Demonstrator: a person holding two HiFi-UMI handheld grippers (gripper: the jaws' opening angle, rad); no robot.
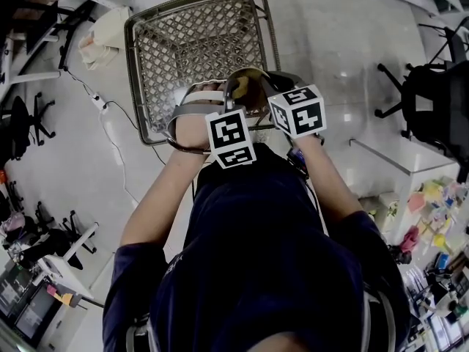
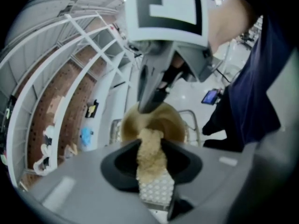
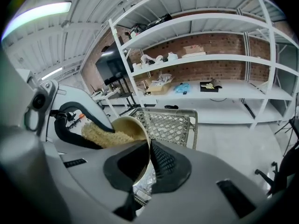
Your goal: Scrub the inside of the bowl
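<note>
The right gripper [image 3: 148,162] is clenched on the rim of the tan bowl [image 3: 127,124], one jaw inside the wall and one outside. This holds the bowl steady with its mouth tipped toward nine o'clock, facing the other tool. The left gripper [image 2: 152,171] grasps a coarse tan scrub pad [image 2: 150,150], whose free end sticks out past the jaws into the bowl's hollow, placed to rub the inner wall. In the head view the bowl hangs at twelve o'clock of both grippers, above the near edge of the wire basket [image 1: 192,46], probably so a slip lands there.
</note>
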